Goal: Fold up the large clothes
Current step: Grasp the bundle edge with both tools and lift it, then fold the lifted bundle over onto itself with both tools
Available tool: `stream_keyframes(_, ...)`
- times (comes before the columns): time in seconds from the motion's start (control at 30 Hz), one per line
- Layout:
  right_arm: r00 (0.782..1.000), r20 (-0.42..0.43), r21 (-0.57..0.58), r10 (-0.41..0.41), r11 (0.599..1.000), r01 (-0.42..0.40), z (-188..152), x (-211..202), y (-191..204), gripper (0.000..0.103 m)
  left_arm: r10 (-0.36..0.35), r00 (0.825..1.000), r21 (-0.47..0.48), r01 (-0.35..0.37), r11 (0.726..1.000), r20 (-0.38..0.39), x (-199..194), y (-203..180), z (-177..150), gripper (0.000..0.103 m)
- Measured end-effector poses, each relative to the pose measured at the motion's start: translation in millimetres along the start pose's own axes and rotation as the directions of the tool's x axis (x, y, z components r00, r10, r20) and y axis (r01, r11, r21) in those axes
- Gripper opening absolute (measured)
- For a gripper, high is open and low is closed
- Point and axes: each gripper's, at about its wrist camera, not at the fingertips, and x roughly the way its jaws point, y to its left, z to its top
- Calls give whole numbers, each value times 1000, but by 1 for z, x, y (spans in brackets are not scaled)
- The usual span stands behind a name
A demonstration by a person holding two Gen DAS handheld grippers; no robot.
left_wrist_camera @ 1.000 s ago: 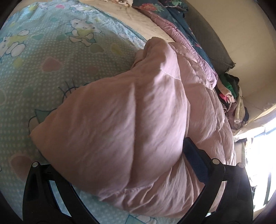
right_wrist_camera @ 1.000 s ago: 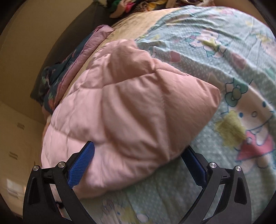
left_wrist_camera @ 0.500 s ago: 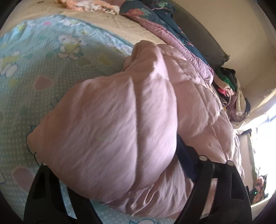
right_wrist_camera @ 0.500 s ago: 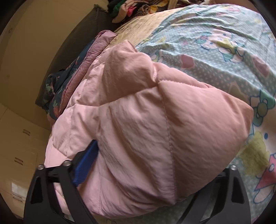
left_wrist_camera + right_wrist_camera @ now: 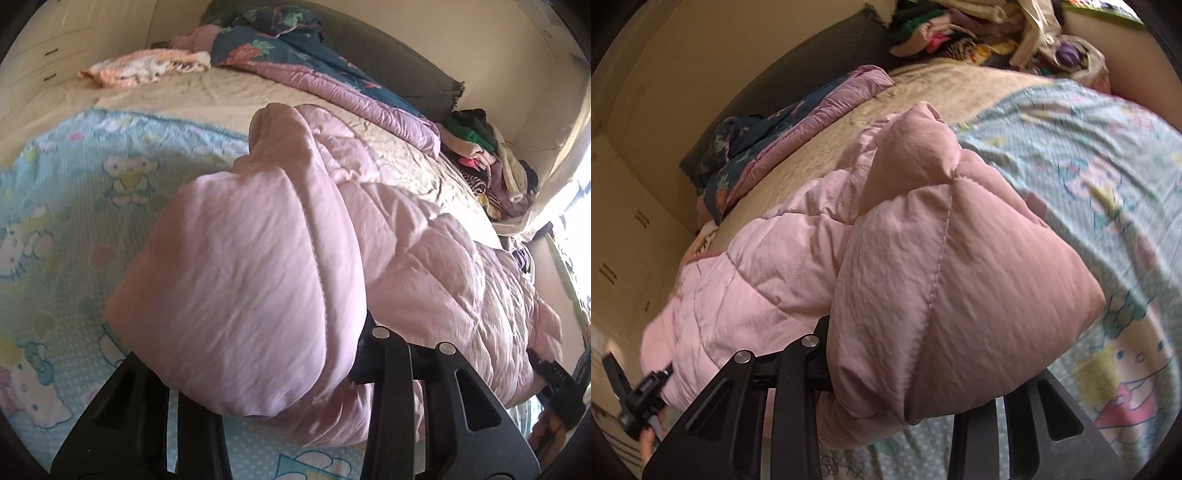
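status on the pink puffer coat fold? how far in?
Early. Done: nothing looks folded flat. In hand: left hand-held gripper and right hand-held gripper are each closing on a bunched end of the pink puffer coat. Left: carry those ends over and flatten it on the cartoon sheet.

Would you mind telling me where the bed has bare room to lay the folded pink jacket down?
The cartoon-print blue sheet beside the pink jacket is bare, as is the beige cover between that sheet and the floral quilt. It is crowded along the headboard: the quilt, then the clothes pile toward the window.
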Motion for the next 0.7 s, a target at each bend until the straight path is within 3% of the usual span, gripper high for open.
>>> stream_keyframes(0.43, 999, 40, -180, -7, 984, 14, 4, -53, 35, 26, 13, 999, 60, -15, 998, 37, -44, -7, 5, 28)
stream_keyframes(0.7, 999, 35, -197, 12, 980, -5, -7, -87, 37, 26, 12, 999, 93, -17, 996, 52, -77, -7, -6, 28)
